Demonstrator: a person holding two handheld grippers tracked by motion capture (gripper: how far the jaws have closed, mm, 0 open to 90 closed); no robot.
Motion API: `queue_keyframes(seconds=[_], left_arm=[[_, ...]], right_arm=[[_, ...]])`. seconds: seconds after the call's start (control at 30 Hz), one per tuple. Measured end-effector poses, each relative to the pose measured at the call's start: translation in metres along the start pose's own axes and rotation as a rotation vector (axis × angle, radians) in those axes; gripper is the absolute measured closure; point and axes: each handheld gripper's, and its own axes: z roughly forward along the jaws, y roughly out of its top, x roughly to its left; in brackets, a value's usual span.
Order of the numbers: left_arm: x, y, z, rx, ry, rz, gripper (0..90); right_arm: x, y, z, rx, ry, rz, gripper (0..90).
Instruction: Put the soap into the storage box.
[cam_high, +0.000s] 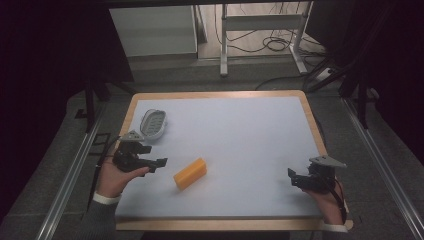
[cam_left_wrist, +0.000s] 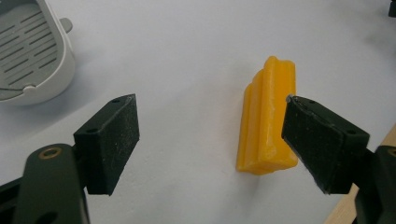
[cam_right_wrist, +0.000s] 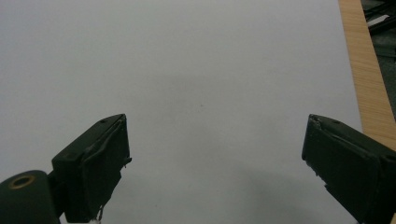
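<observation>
An orange-yellow ridged bar (cam_high: 190, 173) lies on the white table sheet (cam_high: 235, 135), front left of centre. My left gripper (cam_high: 161, 164) is just left of it, open, jaws pointing toward it with nothing between them. In the left gripper view the bar (cam_left_wrist: 267, 116) lies ahead, partly behind the right jaw, and the left gripper (cam_left_wrist: 210, 140) stands open. A grey slotted dish (cam_high: 153, 123) sits at the back left, and the dish (cam_left_wrist: 28, 56) fills that view's top left corner. My right gripper (cam_high: 291, 176) is open near the front right, empty over bare sheet (cam_right_wrist: 201, 93).
The sheet lies on a wooden board whose edge (cam_high: 314, 125) shows along the right side; the same edge (cam_right_wrist: 366, 79) runs down the right gripper view. Beyond the table stand a white cabinet (cam_high: 155, 30) and a metal frame with cables (cam_high: 265, 30).
</observation>
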Motion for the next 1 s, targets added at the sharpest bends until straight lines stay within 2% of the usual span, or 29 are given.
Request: queue_keyframes(seconds=[0.47, 1.0], left_arm=[[-0.010, 0.008, 0.008, 0.024, -0.011, 0.035, 19.3], [-0.029, 0.024, 0.026, 0.065, -0.016, 0.089, 20.3]], right_arm=[[-0.002, -0.002, 0.001, 0.008, -0.017, -0.006, 7.5], [-0.002, -0.003, 0.003, 0.017, -0.026, -0.014, 7.5]])
